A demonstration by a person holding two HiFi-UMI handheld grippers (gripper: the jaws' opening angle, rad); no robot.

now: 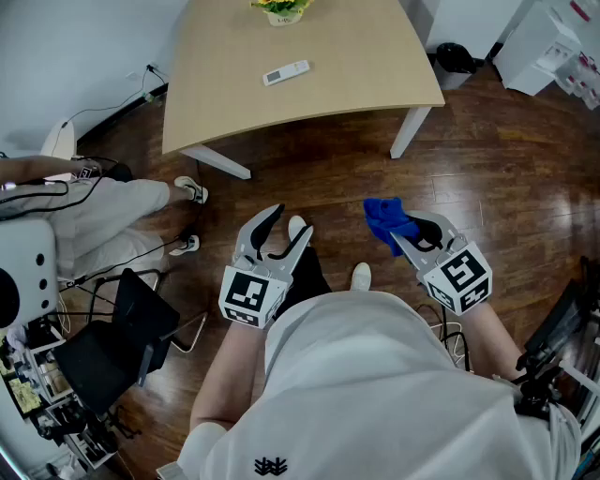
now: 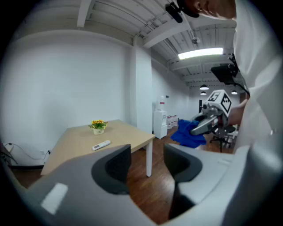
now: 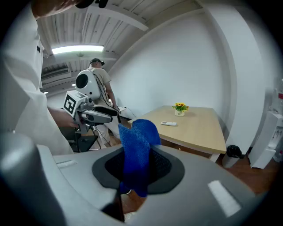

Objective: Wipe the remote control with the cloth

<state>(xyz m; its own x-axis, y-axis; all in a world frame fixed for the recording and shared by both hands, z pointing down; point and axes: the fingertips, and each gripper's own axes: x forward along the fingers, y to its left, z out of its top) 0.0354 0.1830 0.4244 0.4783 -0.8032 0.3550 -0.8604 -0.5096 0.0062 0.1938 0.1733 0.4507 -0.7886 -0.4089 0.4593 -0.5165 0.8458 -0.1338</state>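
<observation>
Wooden floor (image 1: 309, 178), pale surface (image 1: 356, 84) standing ahead of you. Remote control (image 1: 286, 72) lying on surface near flower pot (image 1: 281, 11), well apart from both tongs. Head view cutting pot off at top edge; both gripper views showing it whole. Your right tongs (image 1: 405, 231) clamping blue cloth (image 1: 382, 217), held over floor; cloth covering their pads in right gripper view. Your left tongs (image 1: 289, 223) standing slightly apart, nothing between them. Your own torso (image 1: 375, 394) blocking lower head view.

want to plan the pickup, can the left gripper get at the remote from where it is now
Probably not yet: the left gripper is open and empty, but the remote lies on the table, far ahead across the floor. Nothing blocks the way.
</observation>
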